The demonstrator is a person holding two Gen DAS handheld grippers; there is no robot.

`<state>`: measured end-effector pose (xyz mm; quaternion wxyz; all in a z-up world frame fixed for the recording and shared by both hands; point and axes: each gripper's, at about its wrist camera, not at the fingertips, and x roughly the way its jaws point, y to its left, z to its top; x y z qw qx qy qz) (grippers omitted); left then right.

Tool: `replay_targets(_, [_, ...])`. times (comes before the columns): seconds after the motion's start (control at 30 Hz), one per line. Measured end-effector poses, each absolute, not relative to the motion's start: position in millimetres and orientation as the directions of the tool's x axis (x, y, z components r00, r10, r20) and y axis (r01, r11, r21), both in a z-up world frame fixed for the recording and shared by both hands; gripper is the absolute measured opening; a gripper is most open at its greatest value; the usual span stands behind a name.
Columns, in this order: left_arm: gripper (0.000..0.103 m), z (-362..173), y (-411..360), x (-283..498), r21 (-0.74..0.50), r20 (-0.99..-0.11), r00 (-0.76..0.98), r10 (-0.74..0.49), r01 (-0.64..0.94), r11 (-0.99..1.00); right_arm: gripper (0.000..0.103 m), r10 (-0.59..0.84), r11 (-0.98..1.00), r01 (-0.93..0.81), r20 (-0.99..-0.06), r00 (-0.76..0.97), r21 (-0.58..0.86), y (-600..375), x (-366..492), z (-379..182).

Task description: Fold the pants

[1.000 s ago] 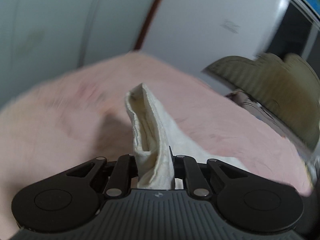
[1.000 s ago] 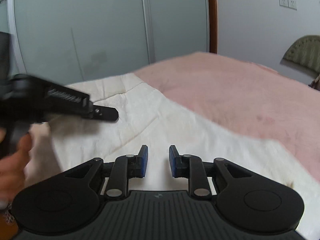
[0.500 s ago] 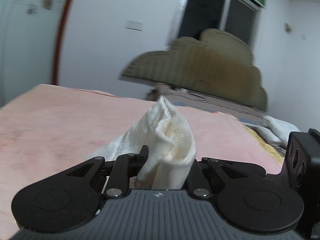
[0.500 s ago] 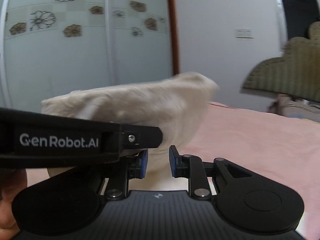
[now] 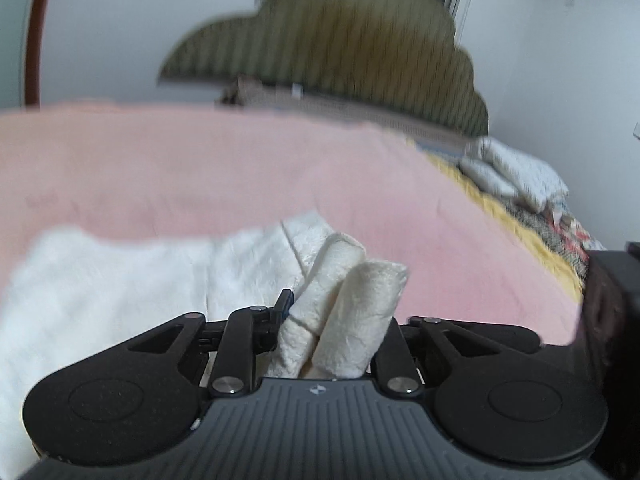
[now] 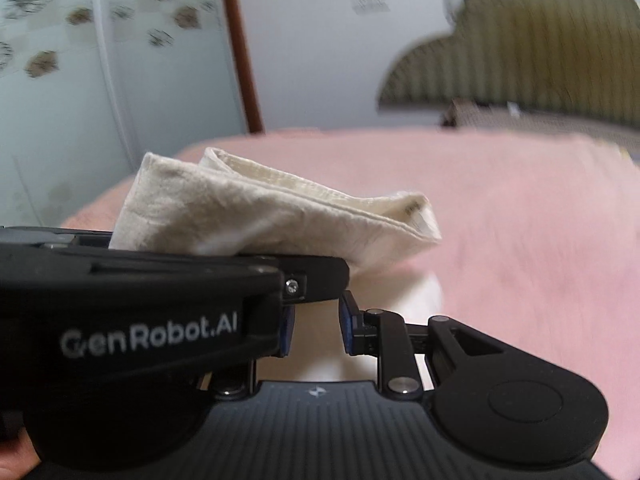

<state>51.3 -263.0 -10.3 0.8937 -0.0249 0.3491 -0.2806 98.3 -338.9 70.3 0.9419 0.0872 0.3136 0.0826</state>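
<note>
The cream-white pants (image 5: pixel 120 280) lie on the pink bedspread (image 5: pixel 240 168). My left gripper (image 5: pixel 332 320) is shut on a bunched fold of the pants, which sticks up between its jaws; the rest trails down to the left. In the right wrist view the left gripper (image 6: pixel 304 280) crosses in front, with the held fold of pants (image 6: pixel 260 216) raised above it. My right gripper (image 6: pixel 314 330) is open and empty, just under the left gripper, with cream cloth below it.
An olive scalloped headboard (image 5: pixel 340 40) stands at the far end of the bed. White pillows (image 5: pixel 516 176) and a patterned quilt (image 5: pixel 560 228) lie at the right. A glass wardrobe door (image 6: pixel 80 80) and white wall are behind.
My left gripper has carried the held fold across over the pants toward the headboard side and lowered it toward the bed. It now crosses closely in front of my open right gripper.
</note>
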Motion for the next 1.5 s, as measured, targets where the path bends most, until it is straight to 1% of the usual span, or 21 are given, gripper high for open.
replay_targets(0.03, [0.021,-18,-267,55,-0.244,-0.632,0.575,-0.519,0.489,0.838,0.023,0.189,0.974,-0.071,-0.602,0.776,0.213,-342,95,65])
replay_targets(0.07, [0.028,-24,-269,60,-0.249,-0.649,0.553,-0.523,0.495,0.833,0.023,0.171,0.977,-0.047,-0.622,0.764,0.21,-343,93,62])
replay_targets(0.13, [0.03,-32,-267,62,-0.249,-0.669,0.528,-0.524,0.505,0.826,0.023,0.147,0.978,-0.017,-0.635,0.758,0.206,-352,78,59])
replay_targets(0.2, [0.033,-28,-260,61,-0.26,-0.663,0.513,-0.545,0.525,0.81,0.028,0.119,0.982,0.008,-0.647,0.753,0.19,-361,59,61])
replay_targets(0.27, [0.037,-17,-248,60,-0.301,-0.635,0.492,-0.595,0.552,0.778,0.029,0.039,0.99,0.06,-0.653,0.756,0.129,-370,42,68])
replay_targets(0.33, [0.047,-2,-228,58,-0.33,-0.611,0.479,-0.63,0.57,0.753,0.029,-0.07,0.989,0.138,-0.638,0.767,0.057,-374,31,82])
replay_targets(0.4, [0.072,10,-205,58,-0.316,-0.581,0.533,-0.615,0.549,0.774,0.029,-0.107,0.984,0.171,-0.587,0.803,0.055,-373,26,96])
replay_targets(0.43, [0.073,18,-192,57,-0.296,-0.563,0.588,-0.582,0.513,0.805,0.029,-0.082,0.985,0.154,-0.56,0.824,0.082,-369,28,103])
replay_targets(0.53, [0.075,30,-155,62,-0.266,-0.507,0.68,-0.529,0.46,0.847,0.029,0.038,0.988,0.039,-0.476,0.878,0.15,-344,42,117])
replay_targets(0.6, [0.075,29,-140,71,-0.218,-0.529,0.717,-0.453,0.401,0.89,0.029,0.093,0.991,-0.034,-0.472,0.877,0.132,-320,60,119])
replay_targets(0.7, [0.073,8,-126,96,-0.143,-0.648,0.678,-0.347,0.339,0.93,0.029,0.129,0.992,-0.105,-0.571,0.811,0.075,-296,92,100])
replay_targets(0.77, [0.071,-15,-125,109,-0.125,-0.72,0.614,-0.325,0.346,0.93,0.028,0.056,0.997,-0.077,-0.676,0.735,-0.001,-293,109,73])
replay_targets(0.83, [0.069,-28,-129,111,-0.058,-0.733,0.616,-0.29,0.368,0.928,0.028,0.013,0.997,-0.06,-0.703,0.711,-0.042,-291,108,58])
replay_targets(0.9, [0.066,-24,-130,109,-0.027,-0.691,0.665,-0.284,0.369,0.929,0.029,0.044,0.998,-0.056,-0.683,0.729,0.004,-291,100,69])
replay_targets(1.0, [0.072,-14,-136,125,-0.032,-0.65,0.706,-0.28,0.343,0.939,0.029,0.086,0.996,-0.048,-0.636,0.767,0.076,-301,105,85])
replay_targets(1.07, [0.075,-21,-148,146,-0.024,-0.712,0.653,-0.258,0.345,0.938,0.031,0.06,0.998,-0.027,-0.638,0.768,0.061,-308,127,84])
replay_targets(1.13, [0.075,-33,-155,159,-0.016,-0.753,0.613,-0.241,0.349,0.937,0.034,0.048,0.997,0.004,-0.692,0.72,0.073,-314,146,68])
replay_targets(1.2, [0.072,-26,-153,151,-0.001,-0.739,0.629,-0.242,0.358,0.934,0.033,0.048,0.998,-0.001,-0.713,0.7,0.067,-319,157,54])
replay_targets(1.33, [0.076,-5,-131,110,-0.024,-0.675,0.661,-0.326,0.423,0.906,0.034,0.032,0.999,-0.009,-0.672,0.74,0.038,-306,118,75])
replay_targets(1.43, [0.077,-15,-125,84,0.019,-0.68,0.668,-0.303,0.43,0.903,0.037,0.097,0.995,-0.072,-0.659,0.746,0.065,-295,79,82])
replay_targets(1.5, [0.078,-35,-137,80,0.097,-0.702,0.661,-0.266,0.458,0.884,0.041,0.093,0.995,-0.088,-0.693,0.715,0.042,-289,69,68])
